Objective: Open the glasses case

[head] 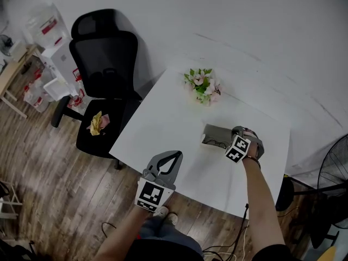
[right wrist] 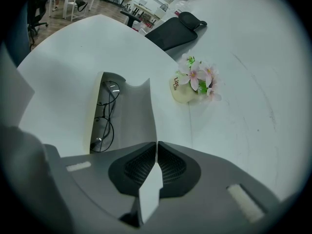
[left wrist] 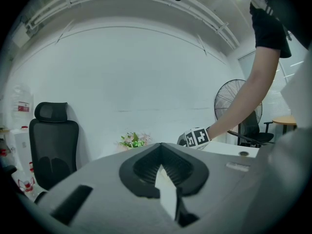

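The right tool (right wrist: pixel 156 144), jaws together, tips at the flat grey lid of the open glasses case (right wrist: pixel 129 121); left tool (left wrist: pixel 161 147) closed, empty.

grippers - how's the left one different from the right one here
The left gripper hangs at the table's near edge, pointing about level and holding nothing. The right gripper tilts down over the table and pinches the case by its raised lid. Both have their jaws together.
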{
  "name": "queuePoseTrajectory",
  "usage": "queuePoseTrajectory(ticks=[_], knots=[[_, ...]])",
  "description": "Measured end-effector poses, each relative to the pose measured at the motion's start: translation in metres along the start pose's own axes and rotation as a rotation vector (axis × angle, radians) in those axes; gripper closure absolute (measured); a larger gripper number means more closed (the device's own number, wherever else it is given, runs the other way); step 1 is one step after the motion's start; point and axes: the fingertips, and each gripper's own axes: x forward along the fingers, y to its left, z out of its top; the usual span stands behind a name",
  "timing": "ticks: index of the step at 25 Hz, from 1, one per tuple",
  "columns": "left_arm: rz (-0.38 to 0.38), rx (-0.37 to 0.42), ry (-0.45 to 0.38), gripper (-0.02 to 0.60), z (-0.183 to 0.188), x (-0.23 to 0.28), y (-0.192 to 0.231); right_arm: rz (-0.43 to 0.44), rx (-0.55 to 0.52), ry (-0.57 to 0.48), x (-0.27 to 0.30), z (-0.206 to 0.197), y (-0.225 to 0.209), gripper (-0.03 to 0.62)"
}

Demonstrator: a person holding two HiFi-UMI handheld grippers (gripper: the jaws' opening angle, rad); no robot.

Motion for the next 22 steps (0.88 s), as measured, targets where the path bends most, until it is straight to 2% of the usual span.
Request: queuePoseTrajectory(ticks=[16,22], knots=[[0.027,0.001,0.005,0.574,-0.0017,-0.01,0.0044,0.014,0.003,-0.011,0.0035,-0.0002,-0.0013,0.583],[0.027,0.003,0.002,0.574,-0.0001,-0.0089,0.0031,0.049,-0.01,-0.034,0.0024,-0.001,0.0062,0.539]])
